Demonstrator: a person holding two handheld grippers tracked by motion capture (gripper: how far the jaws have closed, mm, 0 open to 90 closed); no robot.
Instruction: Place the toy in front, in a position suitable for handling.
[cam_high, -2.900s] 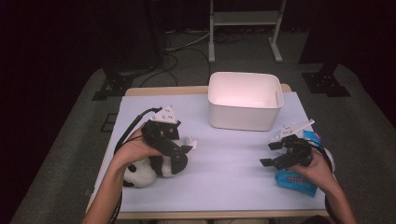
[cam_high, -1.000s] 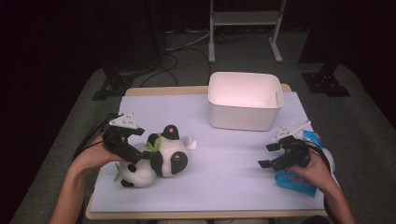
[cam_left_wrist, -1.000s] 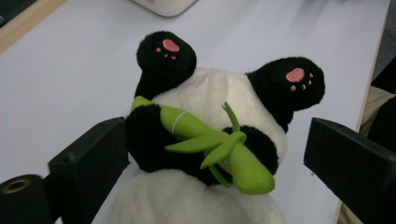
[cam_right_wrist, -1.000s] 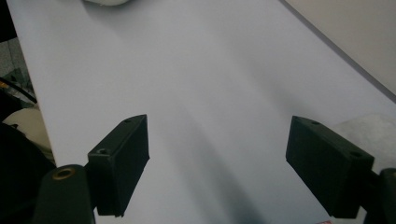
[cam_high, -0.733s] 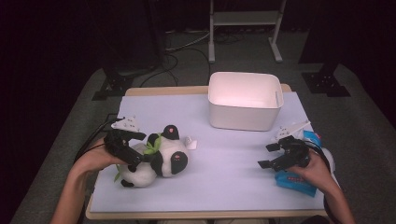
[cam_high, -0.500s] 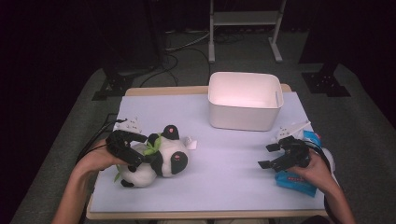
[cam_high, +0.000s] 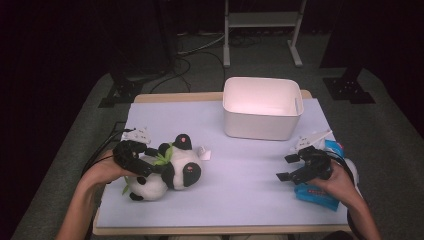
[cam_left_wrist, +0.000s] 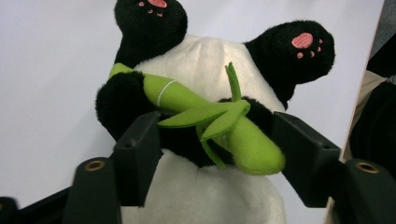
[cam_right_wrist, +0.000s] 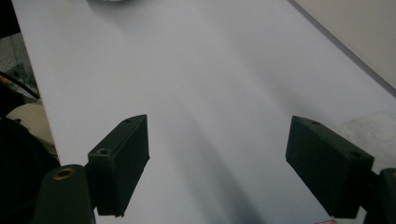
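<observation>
A black-and-white plush panda (cam_high: 167, 170) lies on the left of the pale lilac table cover (cam_high: 250, 160), hugging a green felt bamboo stalk (cam_left_wrist: 187, 100). My left gripper (cam_high: 149, 165) reaches in from the panda's left. In the left gripper view the panda (cam_left_wrist: 210, 60) sits between the jaws. They stand wide apart, one on each side of its arms and the bamboo, so this gripper (cam_left_wrist: 215, 135) is open. My right gripper (cam_high: 286, 168) hovers open over bare cover at the right, with nothing between its jaws (cam_right_wrist: 217, 154).
A white rectangular bin (cam_high: 262, 107) stands at the back, right of centre. A blue packet (cam_high: 320, 196) lies under the right hand near the table's right edge. A small white tag (cam_high: 204, 153) sticks out beside the panda. Cables trail off the left side.
My left gripper has come down and in a little toward the panda, so its jaws now straddle the toy. The panda and the right gripper have stayed put.
</observation>
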